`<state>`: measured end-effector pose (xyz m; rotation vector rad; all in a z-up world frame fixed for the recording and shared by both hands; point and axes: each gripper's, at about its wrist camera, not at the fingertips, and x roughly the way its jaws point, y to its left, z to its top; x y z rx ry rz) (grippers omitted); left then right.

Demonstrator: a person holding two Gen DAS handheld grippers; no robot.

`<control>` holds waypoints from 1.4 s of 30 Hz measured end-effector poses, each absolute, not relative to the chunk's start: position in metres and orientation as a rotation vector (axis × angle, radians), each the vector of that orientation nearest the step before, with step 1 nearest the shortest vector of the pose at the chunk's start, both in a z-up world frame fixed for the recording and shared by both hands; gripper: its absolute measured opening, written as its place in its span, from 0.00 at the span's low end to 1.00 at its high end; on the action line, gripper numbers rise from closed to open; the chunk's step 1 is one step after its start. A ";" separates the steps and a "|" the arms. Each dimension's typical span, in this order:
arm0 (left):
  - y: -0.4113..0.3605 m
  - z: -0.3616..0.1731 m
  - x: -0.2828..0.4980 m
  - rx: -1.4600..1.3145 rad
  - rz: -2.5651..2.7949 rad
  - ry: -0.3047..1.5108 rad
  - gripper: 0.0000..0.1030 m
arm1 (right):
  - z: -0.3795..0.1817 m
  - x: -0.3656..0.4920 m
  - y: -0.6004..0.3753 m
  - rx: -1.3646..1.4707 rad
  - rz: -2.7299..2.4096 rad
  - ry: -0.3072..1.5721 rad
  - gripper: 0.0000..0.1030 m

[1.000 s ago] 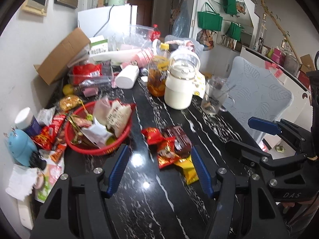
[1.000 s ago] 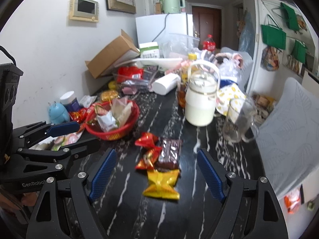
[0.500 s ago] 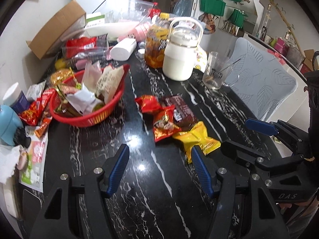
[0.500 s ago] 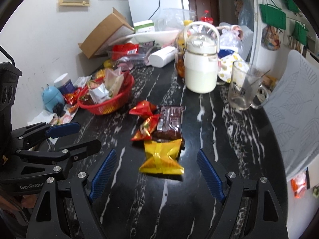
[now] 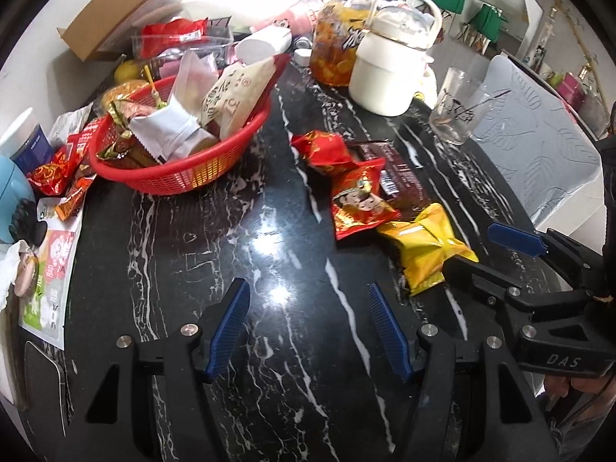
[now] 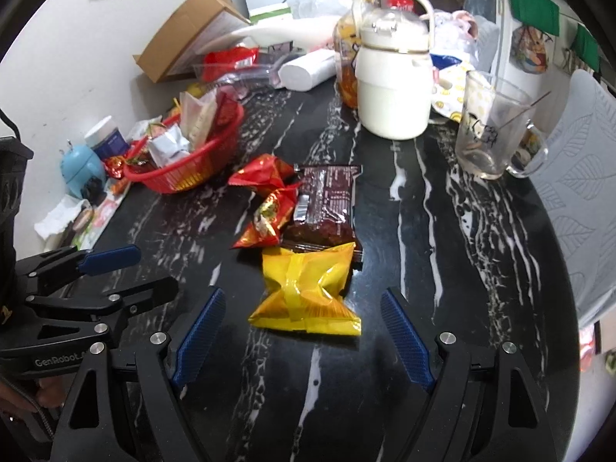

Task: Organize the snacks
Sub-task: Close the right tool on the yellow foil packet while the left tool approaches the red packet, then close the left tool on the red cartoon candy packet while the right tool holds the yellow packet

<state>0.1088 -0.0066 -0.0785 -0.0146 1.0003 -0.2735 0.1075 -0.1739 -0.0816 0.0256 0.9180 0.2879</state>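
Observation:
On the black marbled table lie loose snacks: a yellow packet [image 6: 308, 292], a brown packet [image 6: 325, 204] and two red packets [image 6: 269, 215], [image 6: 263, 169]. A red basket [image 5: 181, 161] full of snack packs stands to their left. My right gripper [image 6: 304, 331] hangs open just short of the yellow packet, nothing between its blue pads. My left gripper [image 5: 308, 323] is open over bare table, left of the yellow packet [image 5: 427, 246]. Each gripper shows at the edge of the other's view.
A white kettle [image 6: 392, 84], a glass mug [image 6: 489, 131] and a jar of yellow pickles [image 5: 335, 46] stand behind the snacks. A cardboard box [image 6: 184, 30] and clutter line the back wall. More packets and a blue gadget [image 6: 81, 169] sit left of the basket. A white chair [image 6: 577, 177] is at the right.
Both grippers have sunk towards the table and tipped further down, so the snacks look nearer and larger. Their jaws have kept the same width.

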 end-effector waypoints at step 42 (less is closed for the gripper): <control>-0.057 -0.096 0.194 -0.032 -0.388 1.034 0.59 | -0.110 0.144 -0.216 0.095 0.286 1.004 0.54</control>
